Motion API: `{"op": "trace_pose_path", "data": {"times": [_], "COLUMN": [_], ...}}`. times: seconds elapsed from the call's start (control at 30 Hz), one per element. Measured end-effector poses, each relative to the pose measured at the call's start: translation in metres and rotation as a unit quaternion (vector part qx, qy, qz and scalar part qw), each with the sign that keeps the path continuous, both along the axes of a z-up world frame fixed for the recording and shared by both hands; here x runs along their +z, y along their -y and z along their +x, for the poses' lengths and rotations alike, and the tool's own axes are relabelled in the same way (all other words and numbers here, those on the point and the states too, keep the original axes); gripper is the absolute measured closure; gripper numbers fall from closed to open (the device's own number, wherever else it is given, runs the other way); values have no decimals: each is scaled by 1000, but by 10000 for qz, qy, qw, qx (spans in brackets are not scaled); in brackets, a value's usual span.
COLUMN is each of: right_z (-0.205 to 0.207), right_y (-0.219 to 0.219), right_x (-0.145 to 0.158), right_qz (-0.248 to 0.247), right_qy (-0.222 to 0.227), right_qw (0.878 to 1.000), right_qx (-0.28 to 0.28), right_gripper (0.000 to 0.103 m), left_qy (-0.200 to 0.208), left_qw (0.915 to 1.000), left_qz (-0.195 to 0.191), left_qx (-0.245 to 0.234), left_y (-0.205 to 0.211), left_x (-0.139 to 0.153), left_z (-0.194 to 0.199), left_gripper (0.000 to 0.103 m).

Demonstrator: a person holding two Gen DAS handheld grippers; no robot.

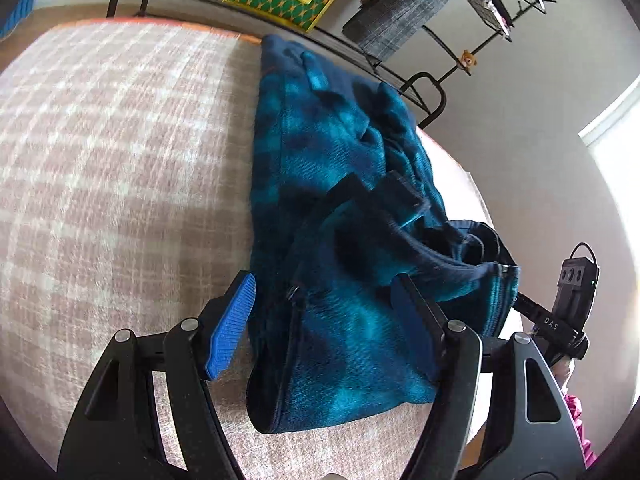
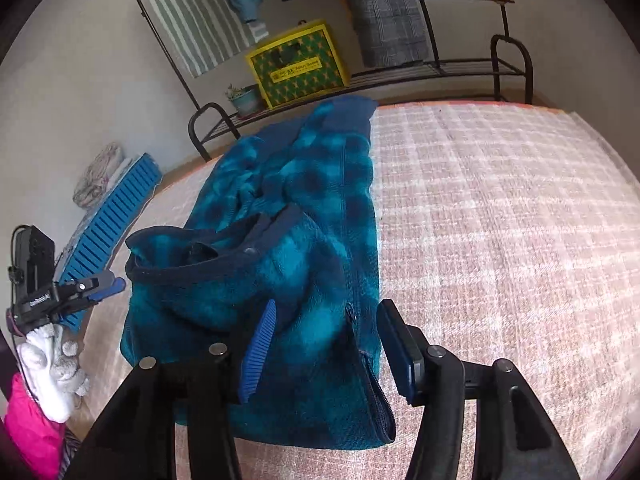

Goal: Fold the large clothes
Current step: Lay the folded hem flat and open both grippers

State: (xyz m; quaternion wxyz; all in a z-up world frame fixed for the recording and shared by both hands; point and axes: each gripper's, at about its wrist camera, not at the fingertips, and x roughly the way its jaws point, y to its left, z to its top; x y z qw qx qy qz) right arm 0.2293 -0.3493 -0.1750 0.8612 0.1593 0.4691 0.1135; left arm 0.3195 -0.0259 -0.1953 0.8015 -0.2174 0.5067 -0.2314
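A teal and navy checked fleece jacket with a zip lies folded into a long strip on the pink and white checked bed cover. In the left wrist view my left gripper hovers open over the jacket's near end, its blue pads standing apart on either side of the fabric. In the right wrist view the jacket runs away from my right gripper, which is open above the near hem by the zip. The left gripper shows at the left edge, held by a white-gloved hand.
A black metal rack stands past the bed's far edge with a yellow and green box, a potted plant and hanging grey checked cloth. A blue slatted crate lies at the left. Pink fabric is near the hand.
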Motion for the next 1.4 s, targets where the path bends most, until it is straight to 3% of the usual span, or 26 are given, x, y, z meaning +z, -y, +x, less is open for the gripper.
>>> {"op": "trace_pose_path", "data": {"times": [0.07, 0.17, 0.23, 0.33, 0.4, 0.5, 0.57, 0.63, 0.77, 0.97, 1.07, 1.23, 1.33, 1.4], "right_z": [1, 2, 1, -3, -10, -11, -9, -9, -19, -27, -7, 38, 55, 54], "right_y": [1, -1, -4, -8, -7, 5, 2, -1, -9, -39, -54, -44, -47, -47], "right_x": [-7, -13, -14, -10, -4, -10, -16, -11, 21, 49, 39, 11, -21, -25], "right_qz": [54, 159, 158, 133, 278, 451, 279, 72, -565, -307, -683, -674, -922, -899], "right_qy": [-93, -168, -186, -138, -90, -307, -322, -242, 298, 791, 689, 384, -57, 41], "right_qw": [9999, 9995, 9993, 9993, 9992, 9984, 9991, 9997, 9979, 9906, 9874, 9931, 9923, 9928], "right_qx": [54, 230, 295, 331, 255, -118, -17, -34, 66, 1073, 1249, 880, 821, 787], "right_gripper": [47, 54, 62, 81, 89, 91, 89, 76, 74, 78, 78, 85, 90, 90], "left_qy": [-212, -94, -28, -61, -119, -189, -353, -338, 327, 1094, 1061, 727, 833, 840], "left_qw": [9996, 9998, 9997, 9998, 9996, 9996, 9991, 9987, 9983, 9914, 9888, 9885, 9894, 9901], "left_qz": [-159, 102, 97, -146, -264, 164, 28, 40, 280, 545, 845, 1270, 1156, 1069], "left_qx": [-61, -171, -221, -144, -16, 129, 254, 373, 396, -459, -620, -391, -295, -345], "left_y": [0, 8, 8, 4, -4, -7, -11, -17, -19, 16, 39, 52, 49, 46], "left_x": [-14, -16, -14, -10, -7, -20, -31, -29, 5, 37, 26, -12, -23, -24], "left_z": [1, -2, -4, -7, -11, -5, -2, -2, -15, -28, -12, 31, 37, 36], "left_gripper": [41, 53, 74, 87, 87, 86, 69, 60, 60, 60, 60, 64, 63, 63]}}
